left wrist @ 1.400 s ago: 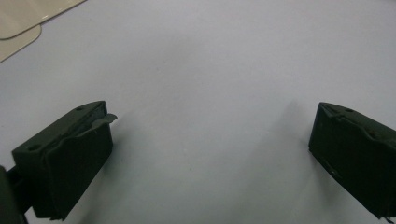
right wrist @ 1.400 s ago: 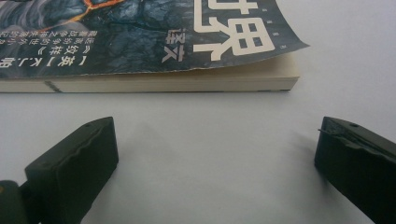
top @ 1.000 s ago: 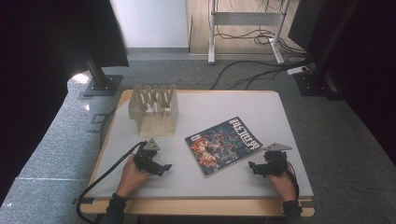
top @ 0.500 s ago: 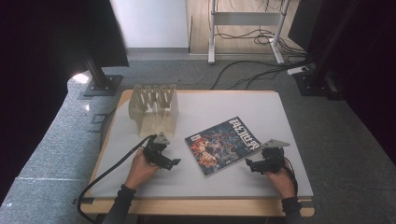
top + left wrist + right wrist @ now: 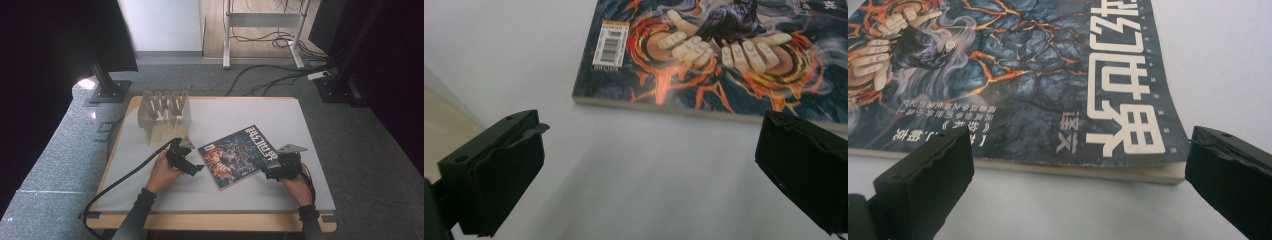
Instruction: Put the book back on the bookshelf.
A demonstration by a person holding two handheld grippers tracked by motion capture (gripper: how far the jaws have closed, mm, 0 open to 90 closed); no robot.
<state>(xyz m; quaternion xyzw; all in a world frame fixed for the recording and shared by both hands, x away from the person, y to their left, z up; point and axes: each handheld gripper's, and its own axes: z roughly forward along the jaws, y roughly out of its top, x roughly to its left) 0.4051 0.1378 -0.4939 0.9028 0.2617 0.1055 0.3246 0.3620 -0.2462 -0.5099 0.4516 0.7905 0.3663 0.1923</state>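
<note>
Flanking the book, both spread grippers crop its cover.

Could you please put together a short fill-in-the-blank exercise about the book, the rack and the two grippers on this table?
1. The book lies flat on the table between the left gripper and the ____ gripper.
2. Both grippers' jaws stand ____, with nothing between them.
3. The sticker on the cover near the left gripper is a ____.
4. The slotted wooden rack stands on the table's far ____ side.

Missing words: right; open; barcode; left
</note>
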